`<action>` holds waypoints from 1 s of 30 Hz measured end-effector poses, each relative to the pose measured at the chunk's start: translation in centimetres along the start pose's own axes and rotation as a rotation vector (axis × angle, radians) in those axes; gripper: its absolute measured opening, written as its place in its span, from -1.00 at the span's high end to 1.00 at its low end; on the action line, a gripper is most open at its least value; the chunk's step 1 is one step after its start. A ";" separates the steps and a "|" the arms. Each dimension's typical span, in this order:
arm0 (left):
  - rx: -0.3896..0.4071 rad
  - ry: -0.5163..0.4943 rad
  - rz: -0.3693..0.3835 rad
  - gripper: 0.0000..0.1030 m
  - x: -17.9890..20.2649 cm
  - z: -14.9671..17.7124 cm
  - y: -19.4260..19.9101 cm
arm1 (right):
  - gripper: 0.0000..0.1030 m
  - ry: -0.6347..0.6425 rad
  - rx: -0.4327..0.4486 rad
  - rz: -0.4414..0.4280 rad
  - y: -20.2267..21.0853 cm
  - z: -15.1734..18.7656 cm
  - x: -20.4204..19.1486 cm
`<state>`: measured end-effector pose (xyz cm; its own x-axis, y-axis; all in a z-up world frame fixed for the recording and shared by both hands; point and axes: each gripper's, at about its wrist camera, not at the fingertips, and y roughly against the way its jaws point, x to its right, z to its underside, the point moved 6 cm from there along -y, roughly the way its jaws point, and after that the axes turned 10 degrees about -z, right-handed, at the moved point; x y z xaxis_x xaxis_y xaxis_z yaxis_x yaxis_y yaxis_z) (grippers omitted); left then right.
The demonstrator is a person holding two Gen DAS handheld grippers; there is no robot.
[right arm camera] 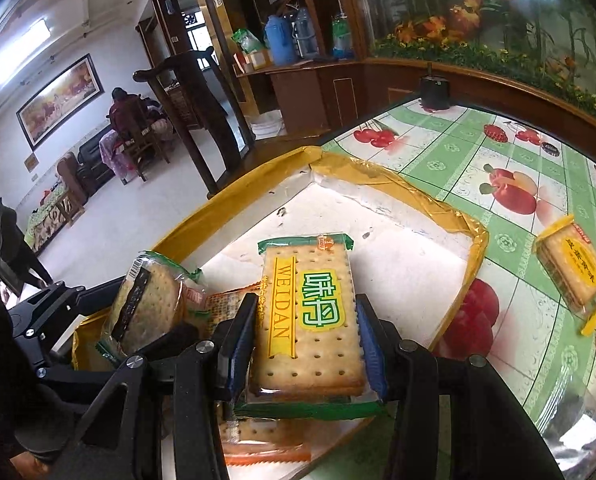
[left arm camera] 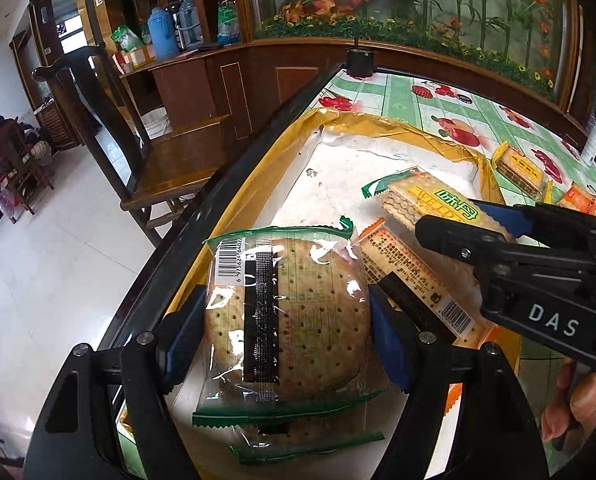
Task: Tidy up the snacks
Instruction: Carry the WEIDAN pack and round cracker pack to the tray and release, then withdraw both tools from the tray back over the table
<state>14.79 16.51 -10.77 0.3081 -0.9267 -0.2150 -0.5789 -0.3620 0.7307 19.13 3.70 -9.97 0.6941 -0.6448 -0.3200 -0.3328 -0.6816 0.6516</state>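
White foam, edged with yellow-brown tape, makes up the shallow box (left arm camera: 353,160) at the corner of the table, whose green-checked plastic cloth (right arm camera: 449,152) is printed with red fruit. Two snack packs hang over this box, one in each tool. The larger is a round, pale-brown cracker pack in clear wrap with green serrated ends (left arm camera: 286,320), barcode and black seam strip facing up; the left gripper (left arm camera: 286,340) clamps it at its sides with blue pads. The smaller is a rectangular cracker pack with a yellow "WEIDAN" band and green trim (right arm camera: 309,320), pinched along its long edges by the right gripper (right arm camera: 305,344), just right of the round pack. One orange-trimmed rectangular pack (left arm camera: 413,276) lies on the box floor beneath them. Outside the box, on the cloth to the right, lie one yellow-ended cracker pack (right arm camera: 573,268) and, near it, one orange pack (left arm camera: 581,200), partly hidden.
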 end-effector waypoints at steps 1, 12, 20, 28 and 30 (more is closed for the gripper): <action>0.000 0.000 0.000 -0.49 0.0 0.0 0.0 | 0.07 0.005 -0.001 0.004 -0.1 -0.1 0.0; 0.004 -0.005 -0.004 -0.49 0.1 -0.1 0.0 | 0.06 0.013 -0.019 0.024 -1.6 -0.4 0.8; -0.015 0.027 -0.010 -0.59 -0.1 0.0 0.2 | -0.35 0.007 0.017 0.046 -0.5 -0.5 1.0; 0.022 0.059 -0.034 -0.65 -0.9 0.0 1.7 | -0.37 -0.010 0.063 0.042 2.1 -0.4 1.1; 0.032 0.071 -0.033 -0.66 -1.1 0.1 2.2 | -0.37 -0.009 0.076 0.046 3.1 -0.3 1.0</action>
<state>13.16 16.71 -9.01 0.3793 -0.9053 -0.1913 -0.5910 -0.3961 0.7027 19.00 1.08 -8.09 0.6712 -0.6788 -0.2979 -0.4115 -0.6754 0.6120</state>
